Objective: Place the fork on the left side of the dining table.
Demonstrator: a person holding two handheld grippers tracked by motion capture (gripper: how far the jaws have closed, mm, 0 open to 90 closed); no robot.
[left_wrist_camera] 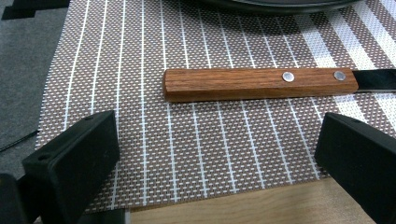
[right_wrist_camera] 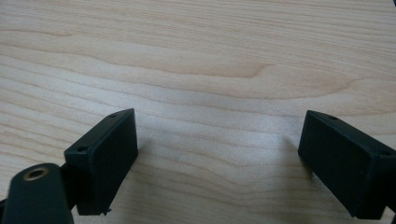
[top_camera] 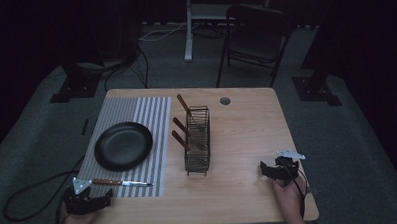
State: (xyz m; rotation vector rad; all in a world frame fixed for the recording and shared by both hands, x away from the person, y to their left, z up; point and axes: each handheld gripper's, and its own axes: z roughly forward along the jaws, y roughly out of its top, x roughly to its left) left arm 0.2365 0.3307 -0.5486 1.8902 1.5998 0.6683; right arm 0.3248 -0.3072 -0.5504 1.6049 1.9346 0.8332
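A: What is lying on the pale wooden surface (top_camera: pixel 247 135) right now?

B: A grey woven placemat with thin white stripes (top_camera: pixel 151 118) is covering the left part, and a round black plate (top_camera: pixel 123 145) is sitting on it. Just in front of the plate, a knife with a brown wooden riveted handle and a dark steel blade (top_camera: pixel 123 182) is lying flat on the mat, handle pointing left, blade pointing right.

A: And in the middle?

B: A tall, narrow black wire rack (top_camera: pixel 197 140) is standing upright just beside the mat's right edge. Three brown wooden-handled utensils (top_camera: pixel 180 126) are leaning out of it toward the left.

A: Where is the left tool?

B: The left tool (top_camera: pixel 93 197) is hovering at the near left corner, just in front of the knife's handle end. In the left gripper view its jaws are standing wide apart, gripping nothing, with the handle (left_wrist_camera: pixel 259 84) lying crosswise beyond them and the plate's rim (left_wrist_camera: pixel 280 5) showing at the top edge.

A: Is it touching the knife?

B: No, a strip of mat (left_wrist_camera: pixel 196 149) is showing between the jaws and the handle.

A: And the right tool?

B: The right tool (top_camera: pixel 274 170) is sitting near the front right of the surface, well apart from the rack. A hand (top_camera: pixel 288 199) is holding it from below. In the right gripper view its jaws are also spread wide, with bare wood grain (right_wrist_camera: pixel 210 70) between and beyond them
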